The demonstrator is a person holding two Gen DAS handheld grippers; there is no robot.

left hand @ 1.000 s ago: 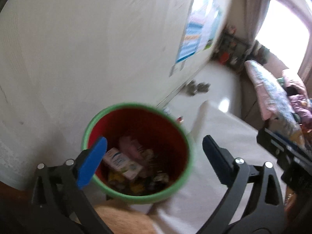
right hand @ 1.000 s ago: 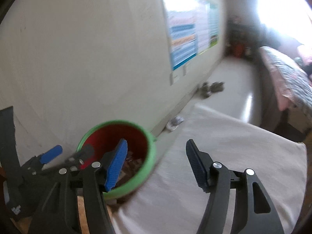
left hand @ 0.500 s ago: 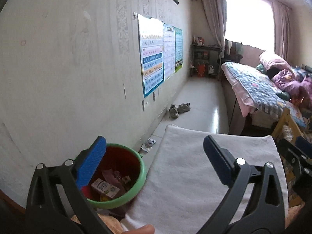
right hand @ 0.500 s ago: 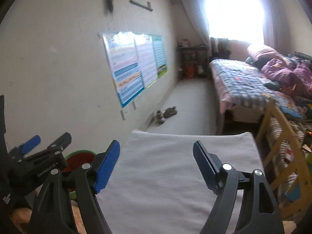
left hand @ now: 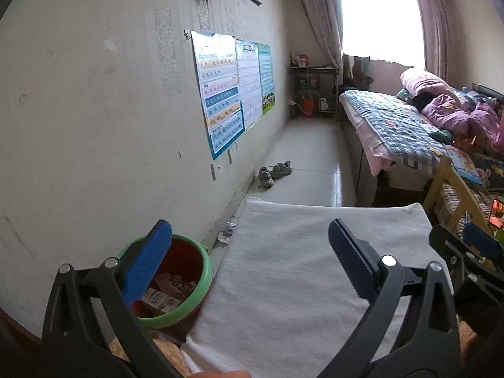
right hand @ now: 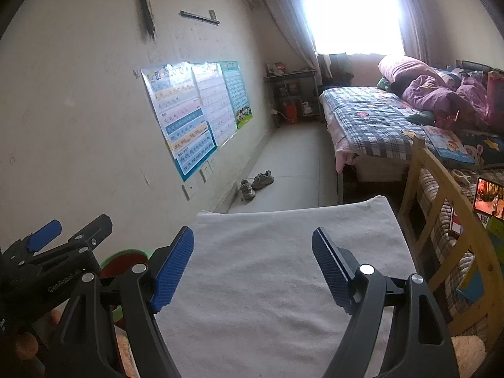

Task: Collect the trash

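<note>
A red bin with a green rim [left hand: 192, 296] stands by the wall at the lower left, with several cartons and wrappers inside. It shows partly in the right wrist view [right hand: 126, 260], behind the left gripper. A crumpled piece of paper [left hand: 227, 232] lies on the floor between the bin and the white cloth-covered table [left hand: 302, 271]. My left gripper [left hand: 249, 260] is open and empty above the table's left edge. My right gripper [right hand: 252, 269] is open and empty over the table [right hand: 267, 283].
A wall with posters [left hand: 233, 94] runs along the left. A pair of shoes [left hand: 274, 171] lies on the floor beyond the table. A bed [left hand: 409, 126] and a wooden chair [right hand: 441, 220] stand at the right.
Both grippers have tilted up and drawn back from the bin. The views went from looking down into the bin to looking across the table and room. Both stayed open.
</note>
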